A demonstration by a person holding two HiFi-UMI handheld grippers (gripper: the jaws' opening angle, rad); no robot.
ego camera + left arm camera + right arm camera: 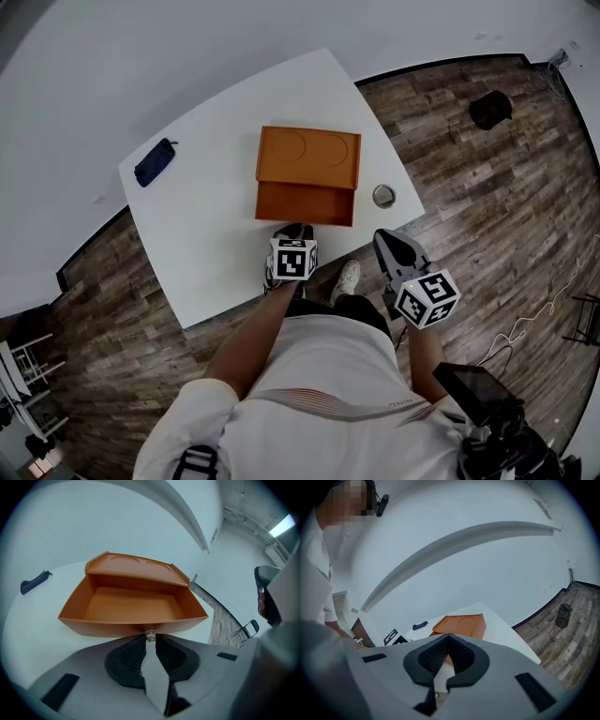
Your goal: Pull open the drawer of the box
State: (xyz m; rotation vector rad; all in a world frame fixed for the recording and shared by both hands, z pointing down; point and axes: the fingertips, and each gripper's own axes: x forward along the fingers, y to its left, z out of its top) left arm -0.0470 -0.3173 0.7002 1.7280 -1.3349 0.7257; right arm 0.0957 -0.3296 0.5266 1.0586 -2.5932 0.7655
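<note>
An orange box (309,157) stands on the white table (206,234), and its drawer (306,202) is pulled out toward me. In the left gripper view the drawer (131,606) is open and empty, under the box top (133,566). My left gripper (150,638) is shut on the small clear knob (150,634) at the middle of the drawer front; from the head view it (293,232) sits just before the drawer. My right gripper (386,240) hangs by the table's near right edge, right of the drawer. Its jaws (449,637) are shut on nothing, and the box (459,624) lies beyond them.
A dark blue pouch (155,162) lies at the table's far left. A small round metal object (383,195) sits right of the box near the table edge. A black bin (490,110) stands on the wooden floor at the right. Cables trail on the floor at the far right.
</note>
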